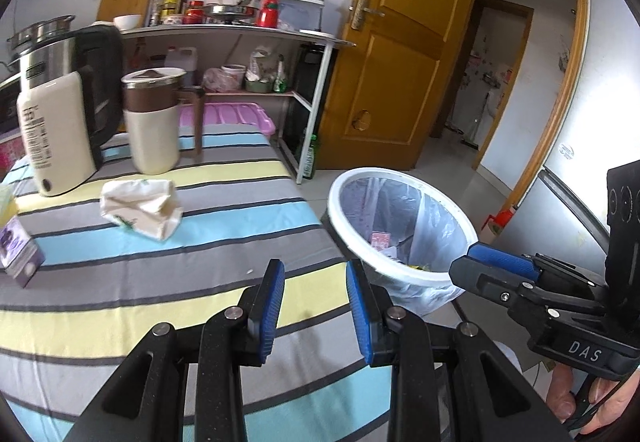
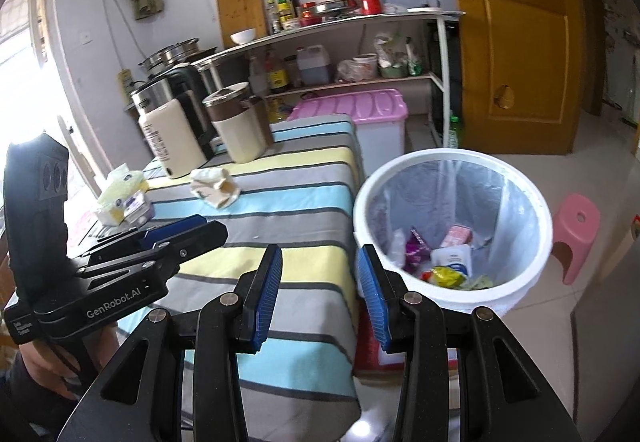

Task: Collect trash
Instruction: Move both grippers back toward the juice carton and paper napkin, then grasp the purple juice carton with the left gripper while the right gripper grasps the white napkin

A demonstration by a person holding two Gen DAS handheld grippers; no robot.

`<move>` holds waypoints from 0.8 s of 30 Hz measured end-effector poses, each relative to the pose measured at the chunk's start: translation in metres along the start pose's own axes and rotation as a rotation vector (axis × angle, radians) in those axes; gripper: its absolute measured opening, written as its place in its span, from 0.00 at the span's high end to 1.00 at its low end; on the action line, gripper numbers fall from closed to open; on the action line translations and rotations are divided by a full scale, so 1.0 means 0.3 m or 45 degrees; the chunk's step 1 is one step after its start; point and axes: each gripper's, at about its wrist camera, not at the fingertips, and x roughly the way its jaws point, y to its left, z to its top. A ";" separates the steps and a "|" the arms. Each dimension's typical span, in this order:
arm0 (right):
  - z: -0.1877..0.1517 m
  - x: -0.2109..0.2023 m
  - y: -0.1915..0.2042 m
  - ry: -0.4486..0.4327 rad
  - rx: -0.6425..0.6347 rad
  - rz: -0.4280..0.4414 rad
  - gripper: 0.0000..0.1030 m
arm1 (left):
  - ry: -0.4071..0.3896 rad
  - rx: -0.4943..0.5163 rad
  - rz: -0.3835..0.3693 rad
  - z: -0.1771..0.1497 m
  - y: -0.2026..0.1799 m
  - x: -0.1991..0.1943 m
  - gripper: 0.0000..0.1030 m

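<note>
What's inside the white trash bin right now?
The white trash bin holds a clear liner with a pink carton, a white pouch, a purple wrapper and a yellow wrapper. Anything beneath them is hidden.

White letters "DAS" stand on the black body of the right gripper (image 1: 464, 272), at four o'clock in the left wrist view. "GenRobot.AI" is printed in white on the black body of the left gripper (image 2: 208, 232), at eight o'clock in the right wrist view. Other labels are too blurred to read.
</note>
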 end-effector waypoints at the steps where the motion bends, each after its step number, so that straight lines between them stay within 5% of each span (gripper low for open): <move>1: -0.003 0.003 0.012 0.003 -0.005 0.007 0.60 | -0.004 -0.005 0.008 -0.007 0.008 -0.009 0.69; 24: 0.064 0.199 0.249 0.076 -0.180 0.183 0.47 | -0.054 -0.197 0.291 -0.055 0.370 -0.152 0.69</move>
